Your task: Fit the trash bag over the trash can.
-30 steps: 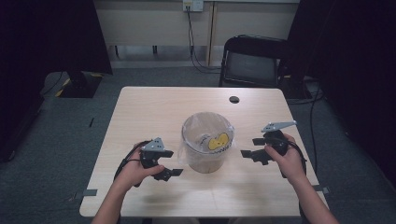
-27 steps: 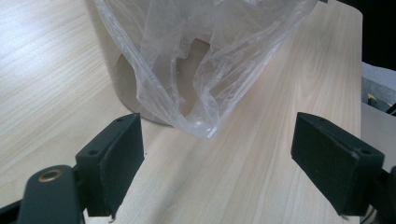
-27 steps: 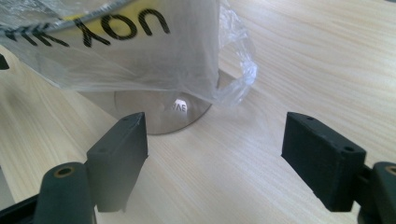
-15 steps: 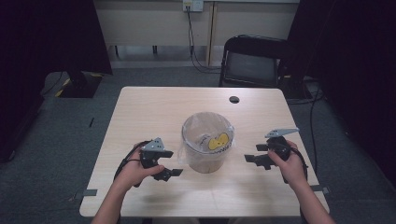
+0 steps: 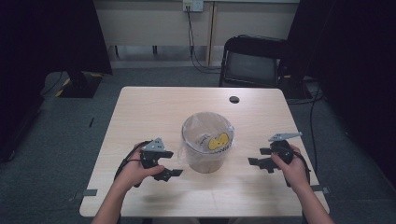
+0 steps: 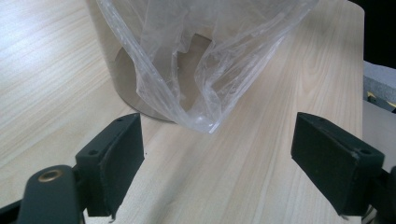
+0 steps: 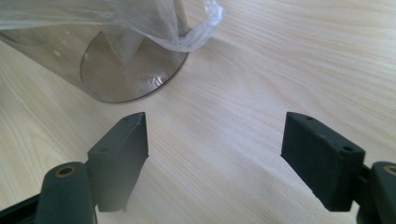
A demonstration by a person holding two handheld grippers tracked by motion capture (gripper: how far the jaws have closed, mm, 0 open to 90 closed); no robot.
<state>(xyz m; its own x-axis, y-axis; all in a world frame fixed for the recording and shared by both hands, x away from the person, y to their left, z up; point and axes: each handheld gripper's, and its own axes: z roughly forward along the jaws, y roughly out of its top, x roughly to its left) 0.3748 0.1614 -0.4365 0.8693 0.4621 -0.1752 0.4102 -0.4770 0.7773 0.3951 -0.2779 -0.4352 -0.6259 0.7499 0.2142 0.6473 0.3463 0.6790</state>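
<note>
A clear round bin point(image 5: 207, 149) lined with a thin plastic bag stands in the middle of the light wooden table point(image 5: 154, 107); something yellow lies inside it. The bag's loose edge point(image 6: 205, 93) hangs down the bin's side. My left gripper point(image 5: 173, 164) rests low at the bin's left, open, its jaws pointing at the bin with bare wood between them. My right gripper point(image 5: 258, 157) is at the bin's right, open too, jaws facing the bin's base point(image 7: 130, 70) and the bag's hanging corner point(image 7: 196, 32), a short way off.
A small black disc point(image 5: 234, 99) lies near the table's far edge. A black chair point(image 5: 252, 60) stands behind the table, with cables and a wall socket beyond. Dark curtains flank both sides. Grey carpet surrounds the table.
My right gripper has come down towards the table and slightly nearer the person. The left gripper and the bin have kept still.
</note>
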